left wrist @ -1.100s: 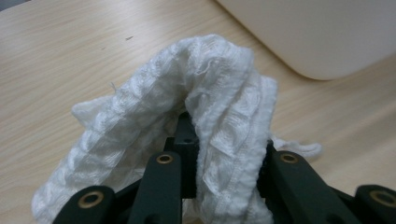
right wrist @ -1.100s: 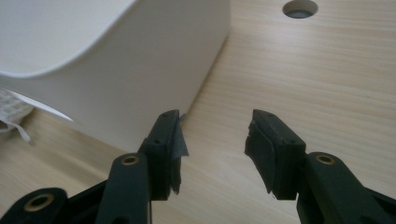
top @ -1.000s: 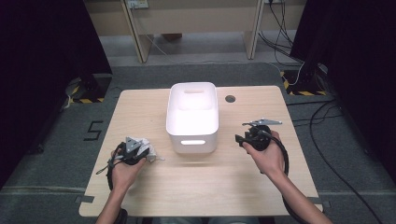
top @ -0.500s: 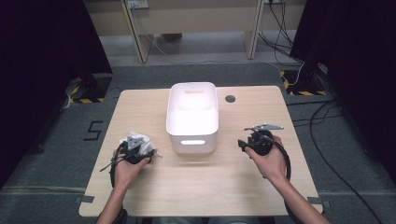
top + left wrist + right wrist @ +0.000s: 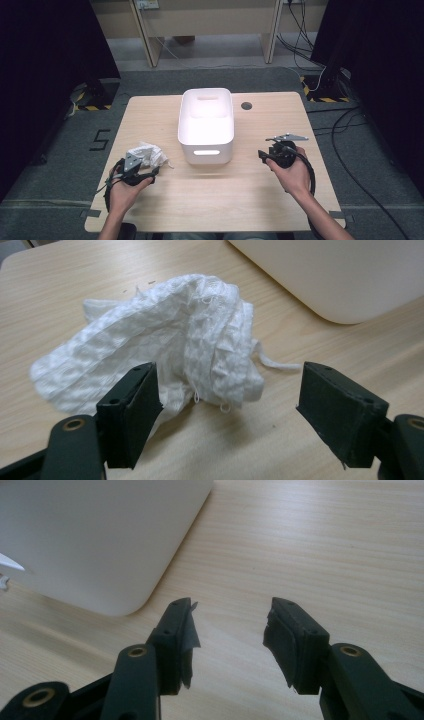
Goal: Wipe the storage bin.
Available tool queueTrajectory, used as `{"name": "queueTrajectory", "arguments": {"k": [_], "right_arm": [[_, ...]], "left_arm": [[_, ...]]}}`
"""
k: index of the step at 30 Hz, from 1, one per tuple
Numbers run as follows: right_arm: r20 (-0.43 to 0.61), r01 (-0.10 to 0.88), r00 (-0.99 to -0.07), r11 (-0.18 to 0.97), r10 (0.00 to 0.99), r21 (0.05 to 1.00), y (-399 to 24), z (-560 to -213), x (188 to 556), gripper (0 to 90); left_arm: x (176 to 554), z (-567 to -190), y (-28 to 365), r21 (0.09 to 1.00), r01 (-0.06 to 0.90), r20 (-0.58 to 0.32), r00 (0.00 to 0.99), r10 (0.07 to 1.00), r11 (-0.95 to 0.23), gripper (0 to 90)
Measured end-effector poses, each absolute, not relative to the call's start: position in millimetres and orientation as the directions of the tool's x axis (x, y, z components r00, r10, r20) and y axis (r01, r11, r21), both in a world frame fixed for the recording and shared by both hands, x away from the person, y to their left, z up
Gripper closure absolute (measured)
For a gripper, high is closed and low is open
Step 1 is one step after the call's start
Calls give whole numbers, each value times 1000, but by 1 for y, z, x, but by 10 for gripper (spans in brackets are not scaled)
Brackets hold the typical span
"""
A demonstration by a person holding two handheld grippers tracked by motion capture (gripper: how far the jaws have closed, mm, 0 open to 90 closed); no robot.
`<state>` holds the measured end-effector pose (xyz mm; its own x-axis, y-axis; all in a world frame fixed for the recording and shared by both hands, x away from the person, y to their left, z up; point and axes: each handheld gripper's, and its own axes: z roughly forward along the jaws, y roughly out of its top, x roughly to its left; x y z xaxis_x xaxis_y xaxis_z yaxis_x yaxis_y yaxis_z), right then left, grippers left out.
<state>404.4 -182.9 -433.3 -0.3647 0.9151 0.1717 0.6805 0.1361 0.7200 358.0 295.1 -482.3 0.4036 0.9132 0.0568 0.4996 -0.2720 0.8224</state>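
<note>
Cloth: white waffle-textured cloth (image 5: pixel 170 345), crumpled into a loose heap with folds and a few loose threads at its edge; in the high view (image 5: pixel 147 154) it lies on the table near the left front, just beside the bin's left front corner and apart from it.
Cloth contact: resting on the wood, gripped by nothing; its near edge reaches the inner face of one jaw in the left gripper view, whether it touches that jaw cannot be told; the other jaw stands well clear.
Left gripper: (image 5: pixel 227 400) jaws spread wide, having just been opening, with the cloth's near edge lying in the gap and not pinched; in the high view (image 5: pixel 134 170) it sits at the cloth's near side, held in the person's left hand (image 5: pixel 125 192).
Right gripper: (image 5: pixel 230 630) jaws parted with bare table between them, nothing held; worn padding shows ragged edges on both jaws; in the high view (image 5: pixel 280 152) it is held by the right hand (image 5: pixel 295 175) to the right of the bin, well apart from the cloth.
Bin: white plastic bin (image 5: pixel 206 125) with rounded corners and a handle slot in its near wall, standing mid-table; its interior looks bright and nothing can be made out inside; its corner shows in the right gripper view (image 5: pixel 100 535) and in the left gripper view (image 5: pixel 345 275).
Table: light wooden table (image 5: pixel 260 200) with a dark round hole (image 5: pixel 246 106) near the far edge, right of the bin.
Floor: grey carpet bearing a black numeral mark (image 5: pixel 100 140) left of the table.
</note>
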Motion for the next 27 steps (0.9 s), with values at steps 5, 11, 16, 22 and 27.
{"name": "queueTrajectory", "arguments": {"k": [5, 11, 16, 22, 27], "right_arm": [[167, 678, -364, 138, 916, 722, -186, -435, 397, 524], [166, 672, -365, 135, 916, 729, -192, -433, 390, 522], [169, 666, -355, 121, 919, 736, -203, -432, 381, 519], [185, 676, -326, 92, 927, 731, -214, -435, 373, 518], [177, 679, -322, 97, 930, 727, -214, -440, 375, 516]], "left_arm": [[340, -481, 305, 824, 497, 60, 398, 915, -271, 237], [327, -487, 330, 839, 493, 72, 315, 946, -228, 255], [326, -502, 344, 836, 513, 61, 269, 961, -196, 263], [326, -512, 345, 846, 500, 56, 258, 965, -183, 267], [322, -517, 344, 850, 488, 75, 263, 962, -200, 280]]}}
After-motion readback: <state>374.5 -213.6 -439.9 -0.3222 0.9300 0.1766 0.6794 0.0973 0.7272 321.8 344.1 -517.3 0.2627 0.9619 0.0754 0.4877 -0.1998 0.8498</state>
